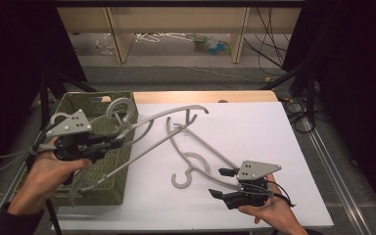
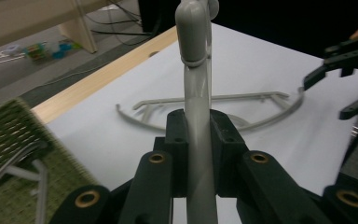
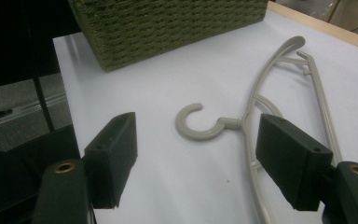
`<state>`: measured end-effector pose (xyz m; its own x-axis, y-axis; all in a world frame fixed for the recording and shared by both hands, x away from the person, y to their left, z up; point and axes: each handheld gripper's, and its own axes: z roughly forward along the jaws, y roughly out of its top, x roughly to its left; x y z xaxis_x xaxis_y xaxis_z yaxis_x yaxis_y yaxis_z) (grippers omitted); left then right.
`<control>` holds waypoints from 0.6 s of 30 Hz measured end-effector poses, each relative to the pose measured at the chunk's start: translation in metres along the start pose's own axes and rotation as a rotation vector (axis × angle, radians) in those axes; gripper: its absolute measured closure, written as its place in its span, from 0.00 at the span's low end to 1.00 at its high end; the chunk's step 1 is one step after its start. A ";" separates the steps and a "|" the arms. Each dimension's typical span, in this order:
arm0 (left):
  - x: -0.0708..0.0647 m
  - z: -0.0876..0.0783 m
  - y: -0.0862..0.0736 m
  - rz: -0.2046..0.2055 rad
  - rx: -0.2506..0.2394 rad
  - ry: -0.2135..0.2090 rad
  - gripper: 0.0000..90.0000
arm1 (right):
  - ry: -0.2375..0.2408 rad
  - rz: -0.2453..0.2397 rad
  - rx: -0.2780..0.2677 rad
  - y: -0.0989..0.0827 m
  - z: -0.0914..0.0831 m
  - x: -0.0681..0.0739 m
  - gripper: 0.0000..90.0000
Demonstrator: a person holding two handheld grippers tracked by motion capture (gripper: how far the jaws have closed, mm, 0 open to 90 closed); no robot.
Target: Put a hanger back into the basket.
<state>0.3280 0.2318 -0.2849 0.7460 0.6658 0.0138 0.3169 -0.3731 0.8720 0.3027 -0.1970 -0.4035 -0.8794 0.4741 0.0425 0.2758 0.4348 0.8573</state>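
Left tongs (image 1: 120,143) at 9 o'clock clenched on a grey hanger (image 1: 164,117) above the basket (image 1: 108,183), right tongs (image 1: 221,183) at 5 o'clock released beside a second hanger (image 1: 196,159) lying on the bench (image 1: 254,127).

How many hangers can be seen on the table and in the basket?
At least 3: one hanger held in the left tongs, one lying on the table, one inside the basket. More may be hidden there.

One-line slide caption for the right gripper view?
Open right gripper poised over a grey plastic hanger lying on the white table.
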 end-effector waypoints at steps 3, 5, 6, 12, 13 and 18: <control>0.015 -0.007 -0.003 -0.025 -0.002 0.040 0.88 | -0.007 0.005 -0.003 0.000 0.000 -0.001 0.33; 0.026 -0.012 -0.004 -0.032 -0.004 0.069 0.88 | -0.004 0.003 0.001 -0.001 0.000 -0.001 0.33; 0.031 -0.014 -0.006 -0.032 -0.004 0.083 0.88 | -0.006 0.005 0.004 -0.001 0.001 -0.001 0.33; 0.060 -0.025 -0.014 -0.058 -0.026 0.147 0.88 | -0.011 0.010 0.001 -0.002 0.002 -0.002 0.33; 0.066 -0.026 -0.016 -0.060 -0.027 0.155 0.88 | -0.010 0.011 0.002 -0.002 0.002 -0.002 0.33; 0.084 -0.028 -0.022 -0.066 -0.029 0.191 0.88 | -0.011 0.019 0.010 -0.002 0.002 -0.003 0.31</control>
<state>0.3672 0.3139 -0.2891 0.5987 0.7996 0.0460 0.3426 -0.3075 0.8877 0.3054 -0.1976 -0.4066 -0.8698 0.4904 0.0532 0.2961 0.4328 0.8514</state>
